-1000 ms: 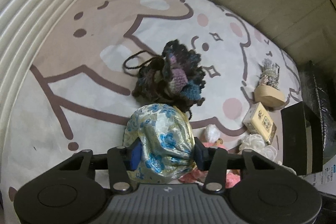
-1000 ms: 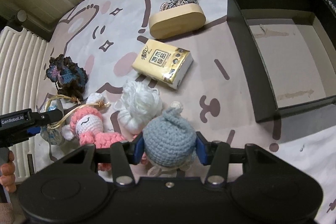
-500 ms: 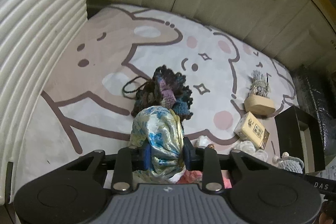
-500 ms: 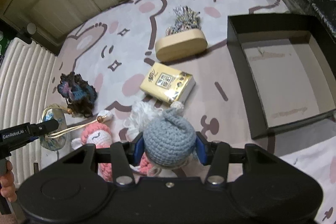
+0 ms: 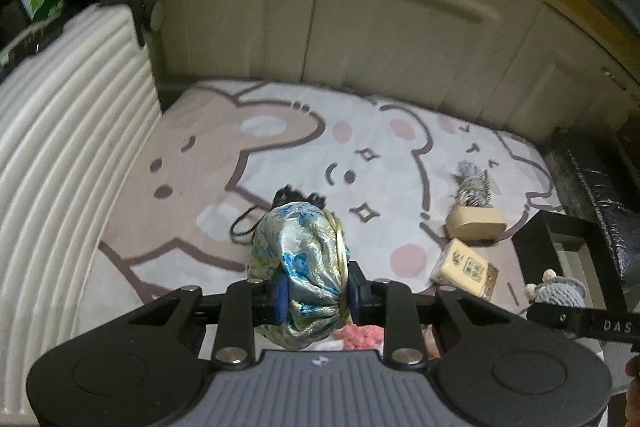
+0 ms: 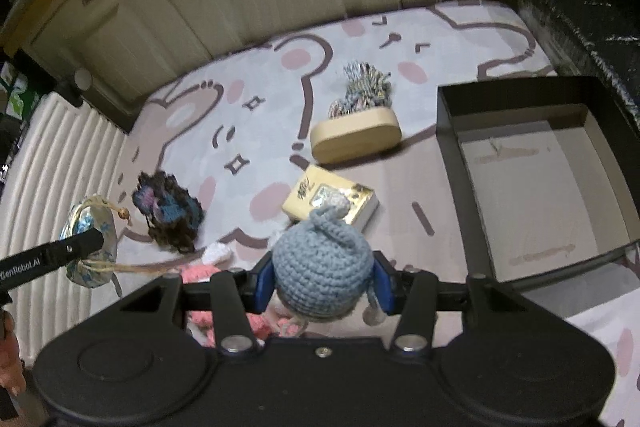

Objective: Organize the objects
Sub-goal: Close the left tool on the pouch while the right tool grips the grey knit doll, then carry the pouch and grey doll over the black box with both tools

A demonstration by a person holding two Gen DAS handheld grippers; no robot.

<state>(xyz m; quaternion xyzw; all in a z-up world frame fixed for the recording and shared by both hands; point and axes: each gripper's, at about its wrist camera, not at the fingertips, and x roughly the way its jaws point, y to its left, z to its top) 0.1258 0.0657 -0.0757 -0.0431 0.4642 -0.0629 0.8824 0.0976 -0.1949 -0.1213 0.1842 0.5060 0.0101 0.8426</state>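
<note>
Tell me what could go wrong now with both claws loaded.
1. The brocade pouch trails a gold cord toward the pink doll; it may snag or drag it.
2. The left claw pinches soft, slippery fabric, so the pouch could slip.
3. The grey crochet ball bulges past the right claw and may catch the black box wall.

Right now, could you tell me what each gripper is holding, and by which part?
The left gripper pinches the brocade pouch across its lower body. The right gripper clamps the grey crochet doll by the sides of its round head.
</note>
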